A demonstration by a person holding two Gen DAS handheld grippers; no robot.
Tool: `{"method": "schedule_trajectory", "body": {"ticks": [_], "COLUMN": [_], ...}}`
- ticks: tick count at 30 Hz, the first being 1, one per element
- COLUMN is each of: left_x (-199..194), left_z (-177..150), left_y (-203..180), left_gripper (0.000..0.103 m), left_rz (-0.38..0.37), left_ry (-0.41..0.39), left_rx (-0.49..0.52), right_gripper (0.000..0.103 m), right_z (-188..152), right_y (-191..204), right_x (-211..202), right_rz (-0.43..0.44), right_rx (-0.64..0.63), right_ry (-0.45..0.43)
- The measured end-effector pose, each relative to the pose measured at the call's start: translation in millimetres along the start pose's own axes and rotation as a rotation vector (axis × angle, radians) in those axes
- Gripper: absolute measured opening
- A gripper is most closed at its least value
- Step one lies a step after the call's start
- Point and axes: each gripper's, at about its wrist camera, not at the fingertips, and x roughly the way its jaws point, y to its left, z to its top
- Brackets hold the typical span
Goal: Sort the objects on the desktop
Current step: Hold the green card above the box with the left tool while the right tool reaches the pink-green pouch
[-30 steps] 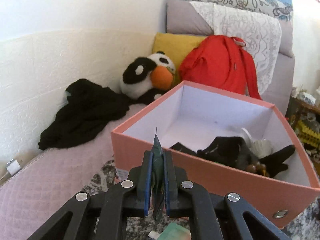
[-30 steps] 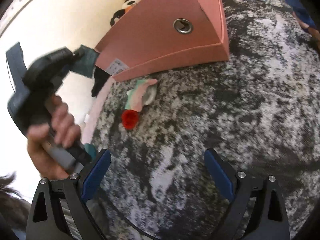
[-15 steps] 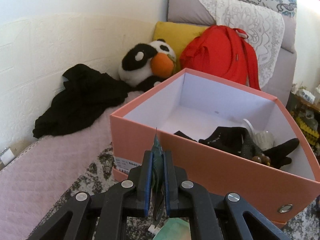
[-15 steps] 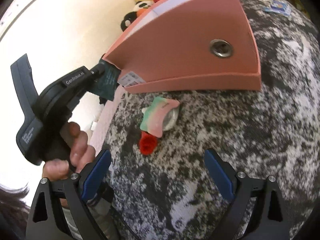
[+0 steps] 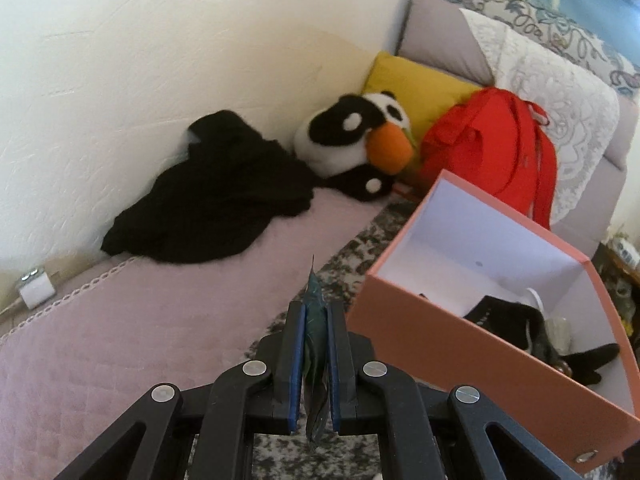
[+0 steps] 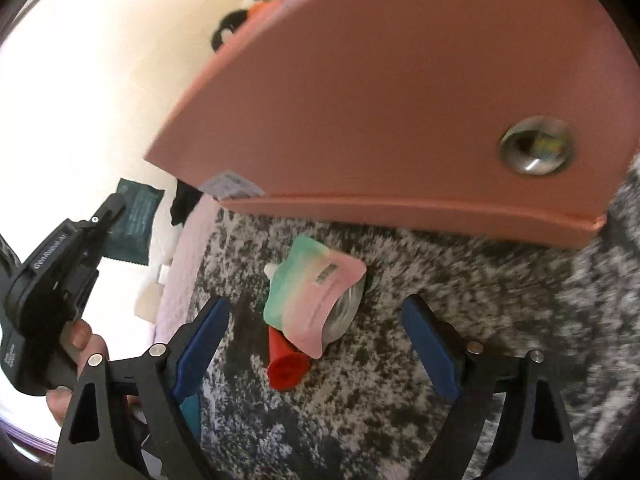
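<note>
The left gripper (image 5: 314, 312) has its blue-padded fingers pressed together on a thin dark teal foil sachet (image 5: 315, 320), which stands edge-on between them. From the right wrist view the same sachet (image 6: 135, 222) shows as a flat rectangle with fine print and a serrated edge, held in the air beside the near left corner of the salmon-pink cardboard box (image 6: 400, 112).

The box (image 5: 460, 344) is rigid and smooth, white inside, with a round metal eyelet (image 6: 534, 150) in its front wall. It sits on a mottled black-and-white cloth (image 6: 400, 420) with a speckled, granite-like pattern. Inside it lie black fabric pieces (image 5: 520, 320) and a pale rounded container that is partly hidden.

The right gripper (image 6: 316, 332) has its fingers spread wide apart, low over the cloth. Between them, just in front of the box wall, lies a soft pouch (image 6: 312, 296) fading from mint green to pink, with a barcode label and a small white spout. It rests on a clear round plastic piece and overlaps a red cylindrical tube (image 6: 286, 364).

Past the box a quilted pink cover (image 5: 120, 340) carries crumpled black clothing (image 5: 216, 196) and a plush black-and-white penguin (image 5: 356, 140) with an orange beak.
</note>
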Motion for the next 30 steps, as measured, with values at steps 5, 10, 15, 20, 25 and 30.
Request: {"method": "schedule_trajectory", "body": {"ticks": [5,10,15,20,25,30], "left_x": [8.4,9.9,8.9,3.5,-1.4,-3.8], "left_z": [-3.2,-3.9,-3.9,-3.7,-3.9,-2.4], "left_y": [0.4,2.5,2.4,-3.2,-9.3,-9.9], "left_gripper": [0.005,0.005,0.005,0.005,0.005,0.005], "left_rz": [-0.015,-0.015,-0.019,-0.029,-0.043,-0.056], "left_ry": [0.026,0.030,0.030,0.017,0.011,0.012], "left_rx": [-0.001,-0.006,-0.002,0.017,0.034,0.033], "right_gripper": [0.084,0.031,0.023,0.000,0.000,0.025], "right_z": [5.8,6.4,-3.6,-1.9,9.6,9.8], "right_y": [1.1,10.7,30.8,51.3,74.7,61.8], "right_x": [28.0,49.5,26.6,-21.8,-66.9,-63.9], "right_rz": [0.012,-0.018,-0.059,-0.057,-0.086,-0.134], "right_rx": [0.007,-0.050,-0.140,-0.189,-0.259,-0.206], "right_ry": [0.036,0.034,-0.029,-0.130,-0.224,-0.114]}}
